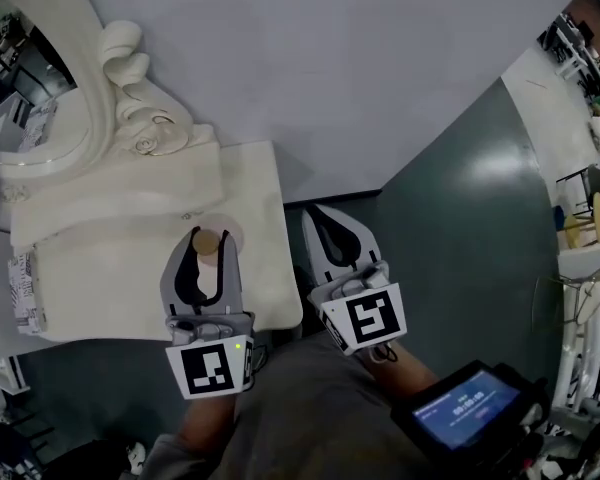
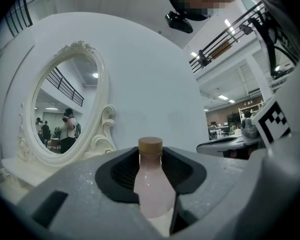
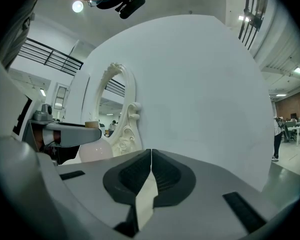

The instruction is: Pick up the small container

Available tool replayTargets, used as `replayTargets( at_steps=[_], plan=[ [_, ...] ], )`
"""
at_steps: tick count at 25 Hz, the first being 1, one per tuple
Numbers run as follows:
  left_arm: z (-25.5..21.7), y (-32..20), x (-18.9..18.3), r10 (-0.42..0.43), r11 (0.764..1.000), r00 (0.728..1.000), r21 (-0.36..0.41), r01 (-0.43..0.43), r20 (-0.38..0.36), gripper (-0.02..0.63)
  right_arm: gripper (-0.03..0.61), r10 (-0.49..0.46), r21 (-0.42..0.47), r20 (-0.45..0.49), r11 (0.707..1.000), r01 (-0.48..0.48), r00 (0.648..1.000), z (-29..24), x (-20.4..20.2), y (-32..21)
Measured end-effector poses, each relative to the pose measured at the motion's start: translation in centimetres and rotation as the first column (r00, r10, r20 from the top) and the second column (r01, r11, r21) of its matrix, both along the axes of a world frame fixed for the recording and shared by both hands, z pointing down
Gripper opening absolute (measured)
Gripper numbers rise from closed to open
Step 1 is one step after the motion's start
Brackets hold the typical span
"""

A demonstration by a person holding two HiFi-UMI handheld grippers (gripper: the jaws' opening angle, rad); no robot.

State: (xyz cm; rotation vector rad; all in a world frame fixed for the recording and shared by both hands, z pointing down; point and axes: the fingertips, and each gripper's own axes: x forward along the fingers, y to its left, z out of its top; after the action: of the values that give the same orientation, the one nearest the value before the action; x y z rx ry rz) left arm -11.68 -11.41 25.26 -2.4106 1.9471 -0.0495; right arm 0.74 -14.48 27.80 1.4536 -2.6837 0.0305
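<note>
The left hand-held gripper (image 1: 210, 240) is closed on the small container (image 2: 152, 184), a pale pink bottle with a tan cap (image 2: 150, 145). The pads bear on the bottle's body on both sides, below the neck.

The container stands upright between the jaws, long axis vertical and cap uppermost, near the right-hand part of the white worktop (image 1: 265, 183) and in front of the ornate mirror (image 2: 65, 104). No view shows whether its base rests on the worktop.

The right hand-held gripper (image 1: 320, 216) is closed on nothing. It is held past the worktop's right edge, well apart from the container.

Since the left gripper already holds the container, the lift probably calls for a straight upward move along the bottle's axis, keeping it vertical and clear of the mirror base.
</note>
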Motion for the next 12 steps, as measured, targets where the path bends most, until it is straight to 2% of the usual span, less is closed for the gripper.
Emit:
replayTargets(
  at_steps=[5,12],
  plan=[
    [-1.5,1.4,-0.4,-0.007,0.999,1.000,0.041,0.007,0.006,0.147,0.015,0.005,0.052,-0.001,0.999,-0.005,1.000,-1.7,0.1,1.4],
    [-2.0,1.6,-1.6,-0.039,0.999,0.999,0.037,0.040,-0.007,0.147,0.014,0.005,0.076,-0.007,0.997,-0.005,1.000,-2.4,-0.1,2.0]
  ],
)
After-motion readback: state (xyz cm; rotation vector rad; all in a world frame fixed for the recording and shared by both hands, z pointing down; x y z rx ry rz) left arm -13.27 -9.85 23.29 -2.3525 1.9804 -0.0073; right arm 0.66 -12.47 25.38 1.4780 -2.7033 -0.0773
